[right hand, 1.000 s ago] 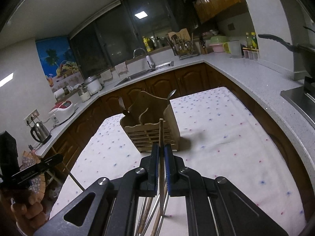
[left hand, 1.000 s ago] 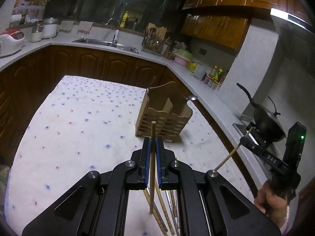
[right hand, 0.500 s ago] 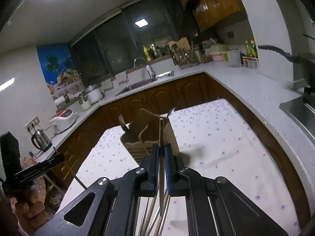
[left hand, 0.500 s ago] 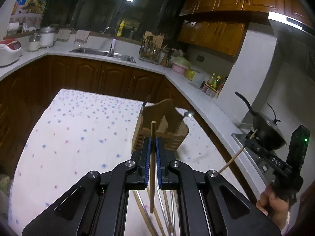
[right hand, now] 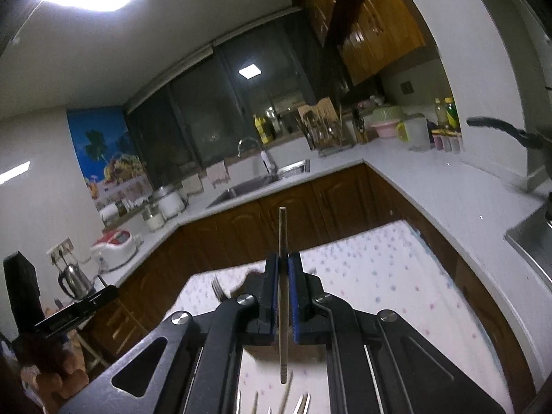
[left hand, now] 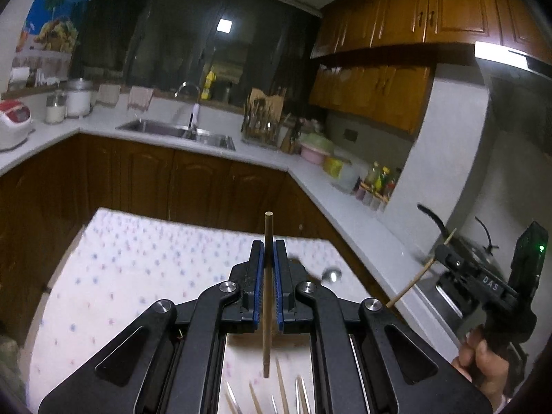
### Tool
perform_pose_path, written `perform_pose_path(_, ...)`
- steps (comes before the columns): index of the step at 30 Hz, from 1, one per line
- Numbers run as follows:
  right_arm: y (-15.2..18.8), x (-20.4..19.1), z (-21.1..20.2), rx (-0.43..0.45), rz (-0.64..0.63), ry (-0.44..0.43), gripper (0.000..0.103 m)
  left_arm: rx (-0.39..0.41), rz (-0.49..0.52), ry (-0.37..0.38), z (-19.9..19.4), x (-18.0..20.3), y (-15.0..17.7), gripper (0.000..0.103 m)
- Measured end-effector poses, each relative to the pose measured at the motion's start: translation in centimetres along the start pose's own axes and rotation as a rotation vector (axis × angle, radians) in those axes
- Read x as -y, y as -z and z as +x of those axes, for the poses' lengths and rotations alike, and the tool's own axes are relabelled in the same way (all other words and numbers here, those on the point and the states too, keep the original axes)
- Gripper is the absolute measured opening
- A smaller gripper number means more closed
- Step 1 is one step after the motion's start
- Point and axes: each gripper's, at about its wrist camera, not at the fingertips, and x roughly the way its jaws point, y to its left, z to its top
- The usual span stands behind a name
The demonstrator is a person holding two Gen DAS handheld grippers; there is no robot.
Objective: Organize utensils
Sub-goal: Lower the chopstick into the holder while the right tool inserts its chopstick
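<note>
A kitchen is showing in both wrist views, with a white counter (left hand: pixel 345 217) running along dark wooden cabinets (left hand: pixel 193 186) and wrapping round the corner. A sink (left hand: pixel 179 132) with a curved tap is sitting under the dark window, and a rack of utensils (left hand: pixel 264 120) is standing on the counter just right of it.

In front of the cabinets a table covered by a white cloth with small coloured dots (left hand: pixel 145 262) is lying below both grippers. The cloth is looking smeared with motion blur.

The left gripper (left hand: pixel 267 276) is pointing out over the cloth, and its jaws are clamping a wooden chopstick (left hand: pixel 267 241) that is standing upright between the blue pads, its top end sticking up above them and its lower end hanging free. The right gripper (right hand: pixel 283 289) is clamping a second chopstick (right hand: pixel 283 234) the same way, upright and clear of the table.

From the left view, the right gripper is showing at the far right edge, held in a hand (left hand: pixel 479 362), its chopstick slanting.

A spoon bowl (left hand: pixel 332 274) and a fork head (right hand: pixel 217 288) are peeking out just beyond the grippers; what is holding them is hidden. Tips of more loose utensils (left hand: pixel 276 396) are lying on the cloth below the left gripper.
</note>
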Motion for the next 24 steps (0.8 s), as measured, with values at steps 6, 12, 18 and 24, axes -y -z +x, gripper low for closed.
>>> perform_pose_path(6, -2.6, -0.6, 2.9, 0.04, -0.005, -0.002, 0.006, 0.042, -0.021, -0.017, 3.3, -0.1, -3.0, 0.005)
perform_pose_path(12, -2.8, -0.3, 5.8, 0.038, 0.0, -0.001, 0.006, 0.043, -0.059, -0.049, 7.0, -0.9, -3.0, 0.005)
perform_pose_path(18, -0.3, 0.7, 8.8, -0.008, 0.021, 0.017, 0.006, -0.021, -0.087, -0.066, 10.3, -2.0, 0.2, 0.005)
perform_pose_path(24, 2.9, 1.5, 11.6, -0.094, 0.045, 0.046, 0.006, -0.099, -0.077, -0.076, 12.0, -2.5, 3.4, 0.005)
